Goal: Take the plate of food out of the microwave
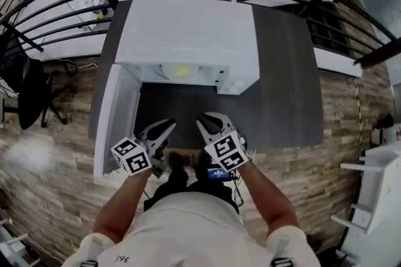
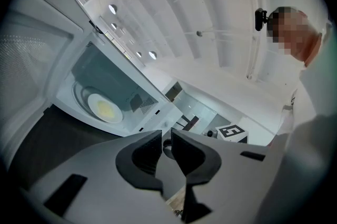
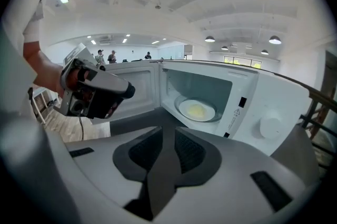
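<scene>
Head view: white microwave (image 1: pixel 188 34) on a dark grey table (image 1: pixel 288 90), its door (image 1: pixel 116 115) swung wide to the left gripper's side. Plate of yellow food (image 1: pixel 180 70) inside the cavity, ahead of both grippers and apart from them. Left gripper (image 1: pixel 160 129) and right gripper (image 1: pixel 210 121) side by side near the table's front edge, tips toward the opening. Left gripper view: left gripper (image 2: pixel 166 136) closed to a thin slit, nothing between the jaws; plate (image 2: pixel 105 108) ahead and to their left on the glass turntable. Right gripper view: right gripper (image 3: pixel 168 136) likewise drawn together, gripping nothing; plate (image 3: pixel 196 110) ahead, slightly to the right, in the open microwave (image 3: pixel 263 107); left gripper (image 3: pixel 95 91) alongside to the left.
</scene>
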`<state>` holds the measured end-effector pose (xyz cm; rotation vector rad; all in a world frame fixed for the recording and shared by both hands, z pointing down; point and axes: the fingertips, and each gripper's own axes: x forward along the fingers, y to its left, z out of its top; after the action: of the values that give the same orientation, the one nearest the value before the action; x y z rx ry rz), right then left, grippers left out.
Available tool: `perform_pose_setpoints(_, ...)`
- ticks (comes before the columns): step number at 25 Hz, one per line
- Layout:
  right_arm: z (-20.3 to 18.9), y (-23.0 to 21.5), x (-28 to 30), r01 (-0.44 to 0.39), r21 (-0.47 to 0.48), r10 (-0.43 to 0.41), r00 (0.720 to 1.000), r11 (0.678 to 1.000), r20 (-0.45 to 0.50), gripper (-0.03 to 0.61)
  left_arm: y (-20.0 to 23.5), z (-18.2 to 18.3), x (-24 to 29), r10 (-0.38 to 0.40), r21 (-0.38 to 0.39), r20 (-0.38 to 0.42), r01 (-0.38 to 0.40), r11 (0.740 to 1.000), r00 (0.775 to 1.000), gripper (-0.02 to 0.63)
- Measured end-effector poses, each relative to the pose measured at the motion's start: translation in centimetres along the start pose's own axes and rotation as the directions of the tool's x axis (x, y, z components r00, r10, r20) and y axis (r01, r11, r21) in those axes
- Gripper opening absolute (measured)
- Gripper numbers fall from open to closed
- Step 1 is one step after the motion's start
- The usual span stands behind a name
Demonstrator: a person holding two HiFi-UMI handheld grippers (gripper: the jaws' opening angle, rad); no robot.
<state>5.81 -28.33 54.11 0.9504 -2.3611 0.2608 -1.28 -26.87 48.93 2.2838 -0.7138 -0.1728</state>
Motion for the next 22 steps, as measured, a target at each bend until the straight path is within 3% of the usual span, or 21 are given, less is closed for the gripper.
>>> perform_pose_setpoints(9,-1.4,-2.6,5.0,0.009,-0.2,-0.024,0.997,0.98,-0.074,0.051,3.3,-0.2,1.8,0.055,-0.035,0.02,-0.054,0.998,0.998,0.04)
perform_pose_setpoints(16,-1.3,-4.3,8.2,0.02,-0.29,-0.054,0.992,0.957,-0.111,0.077,5.2,0.2,2.4,0.093,-0.054,0.032,-0.091,0.994,0.995,0.056)
perform_pose_setpoints(22,-0.6,-5.7,11.7,0.033,-0.416,-0.095,0.987,0.909,-0.129,0.077,7.1,0.2,3.1,0.113,-0.071,0.034,-0.11,0.991,0.993,0.069)
